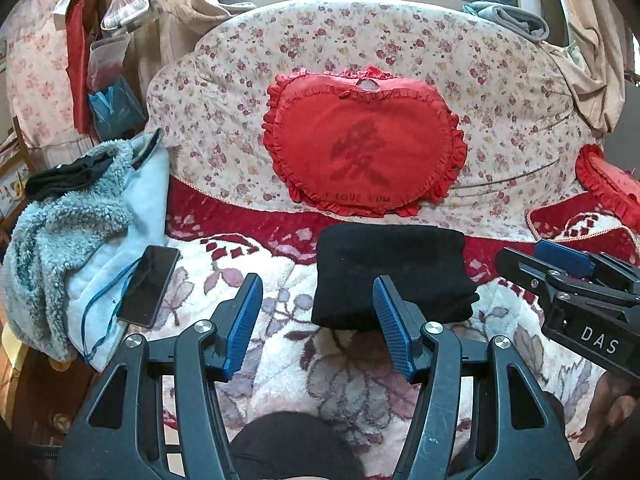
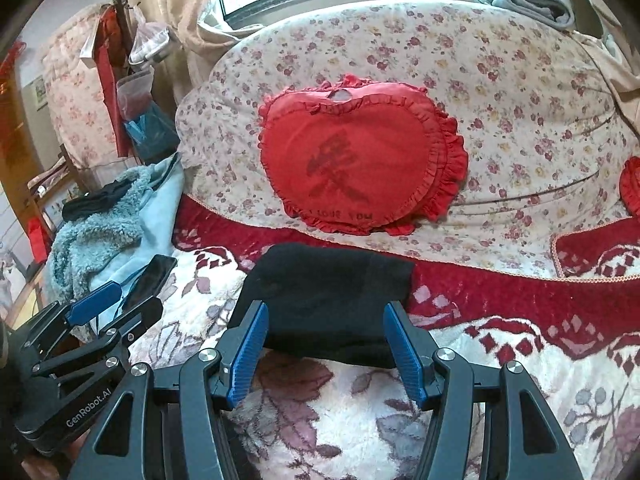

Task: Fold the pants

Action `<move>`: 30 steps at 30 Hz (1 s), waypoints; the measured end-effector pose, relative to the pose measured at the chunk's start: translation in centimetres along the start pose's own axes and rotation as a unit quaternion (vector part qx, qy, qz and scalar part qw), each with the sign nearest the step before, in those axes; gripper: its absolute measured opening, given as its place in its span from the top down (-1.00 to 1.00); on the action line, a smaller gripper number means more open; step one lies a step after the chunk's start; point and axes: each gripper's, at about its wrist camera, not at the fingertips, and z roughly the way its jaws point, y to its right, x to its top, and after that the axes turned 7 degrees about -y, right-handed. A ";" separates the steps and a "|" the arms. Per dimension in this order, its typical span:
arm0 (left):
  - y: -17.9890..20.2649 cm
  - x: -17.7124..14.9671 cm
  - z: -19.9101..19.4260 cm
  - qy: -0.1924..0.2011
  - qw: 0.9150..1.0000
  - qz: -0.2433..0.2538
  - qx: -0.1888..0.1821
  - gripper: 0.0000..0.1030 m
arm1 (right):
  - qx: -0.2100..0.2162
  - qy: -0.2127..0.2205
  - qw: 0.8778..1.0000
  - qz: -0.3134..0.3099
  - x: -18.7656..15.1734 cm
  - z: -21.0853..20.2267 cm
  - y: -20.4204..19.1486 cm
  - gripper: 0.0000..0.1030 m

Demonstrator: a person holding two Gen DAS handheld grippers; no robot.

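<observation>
The pants (image 1: pixel 390 276) lie folded into a compact, soft black bundle, roughly rectangular with rounded corners, on a plush fleece blanket (image 1: pixel 280 364) printed with grey and mauve leaves and a deep red border; the bundle's long axis runs left to right across the bed, its far edge against the red border, its near edge thicker where the layers stack; the knit looks matte and slightly fuzzy.

The left gripper (image 1: pixel 318 326) hangs above the blanket, just near of the bundle's left end, its ribbed blue fingers (image 1: pixel 242 328) spread apart with nothing between them; the right gripper (image 2: pixel 326 354) has its fingers (image 2: pixel 406 354) likewise spread and empty, framing the bundle's near edge in its own view without pressing on it; both are black plastic with metal pivot pins.

Behind the pants a red heart-shaped cushion (image 1: pixel 362 150) with a ruffled satin edge leans on a quilt (image 1: pixel 500 92) of small rose print; to the left a glossy black phone (image 1: pixel 149 286) rests on a pale blue shaggy fleece garment (image 1: pixel 72 240), a thin blue cord beside it.
</observation>
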 end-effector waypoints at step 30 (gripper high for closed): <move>0.2 -0.4 -0.9 0.004 1.000 0.002 -0.001 -0.11 | 0.003 -0.013 1.000 -0.012 -0.1 -0.2 -0.7 -0.12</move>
